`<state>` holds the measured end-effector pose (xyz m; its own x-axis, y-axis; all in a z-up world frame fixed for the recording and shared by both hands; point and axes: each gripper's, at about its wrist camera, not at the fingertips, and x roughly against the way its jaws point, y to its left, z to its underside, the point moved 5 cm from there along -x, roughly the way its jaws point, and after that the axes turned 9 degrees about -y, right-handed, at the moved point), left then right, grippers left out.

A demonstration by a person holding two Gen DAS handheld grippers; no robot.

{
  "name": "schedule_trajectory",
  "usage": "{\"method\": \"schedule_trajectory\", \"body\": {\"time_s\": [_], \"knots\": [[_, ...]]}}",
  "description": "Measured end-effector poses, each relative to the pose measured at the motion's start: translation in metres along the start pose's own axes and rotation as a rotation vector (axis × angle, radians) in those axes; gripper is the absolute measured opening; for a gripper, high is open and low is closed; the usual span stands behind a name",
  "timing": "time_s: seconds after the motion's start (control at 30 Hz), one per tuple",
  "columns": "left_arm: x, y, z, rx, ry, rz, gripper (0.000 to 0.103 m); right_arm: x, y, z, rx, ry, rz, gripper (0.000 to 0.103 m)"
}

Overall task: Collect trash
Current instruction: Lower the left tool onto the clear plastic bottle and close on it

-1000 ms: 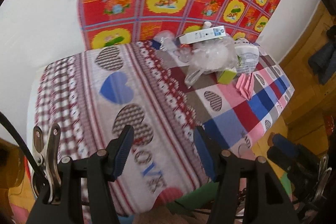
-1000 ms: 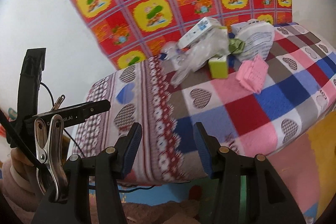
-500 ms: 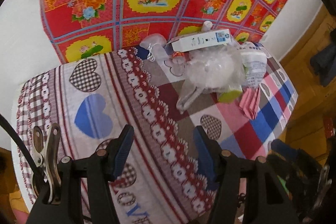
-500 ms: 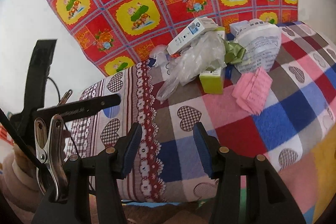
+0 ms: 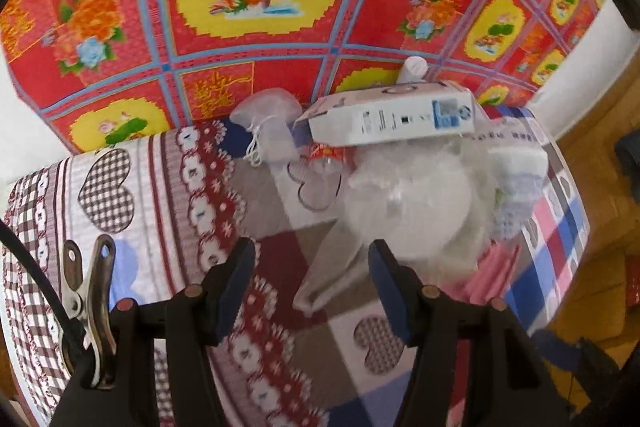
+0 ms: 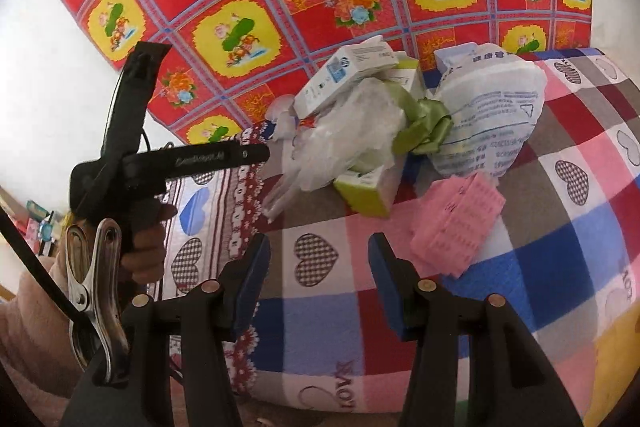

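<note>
A heap of trash lies at the far side of the table with the heart-patterned cloth (image 5: 168,195). In it are a white carton (image 5: 390,121) (image 6: 344,79), a crumpled clear plastic bag (image 5: 408,211) (image 6: 344,143), a green box (image 6: 370,189), a green ribbon (image 6: 424,125), a printed white bag (image 6: 492,119) and a pink sponge cloth (image 6: 456,223). My left gripper (image 5: 312,283) hovers open just short of the clear bag's tail. My right gripper (image 6: 318,279) is open and empty, above the cloth in front of the green box.
A red and yellow flowered sheet (image 5: 256,7) hangs on the wall behind the table. A small clear pouch (image 5: 268,131) lies left of the carton. The left hand and its tool (image 6: 132,163) show at the left of the right wrist view. Wooden floor (image 5: 600,195) lies right of the table.
Both grippers have moved forward over the table toward the trash heap, which now looks larger. The jaws of both stayed the same width.
</note>
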<state>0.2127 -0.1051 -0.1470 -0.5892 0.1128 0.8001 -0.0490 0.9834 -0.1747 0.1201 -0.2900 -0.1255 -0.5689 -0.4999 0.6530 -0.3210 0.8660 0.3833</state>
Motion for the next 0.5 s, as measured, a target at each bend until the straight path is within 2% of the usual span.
{"method": "schedule_trajectory", "body": {"time_s": [0.27, 0.5], "knots": [[-0.037, -0.012, -0.025, -0.024, -0.015, -0.069, 0.059, -0.014, -0.027, -0.013, 0.0, 0.02, -0.05, 0.052], [-0.078, -0.014, -0.033, -0.009, 0.051, -0.112, 0.058, -0.027, -0.043, -0.017, 0.002, 0.042, -0.074, 0.052]]}}
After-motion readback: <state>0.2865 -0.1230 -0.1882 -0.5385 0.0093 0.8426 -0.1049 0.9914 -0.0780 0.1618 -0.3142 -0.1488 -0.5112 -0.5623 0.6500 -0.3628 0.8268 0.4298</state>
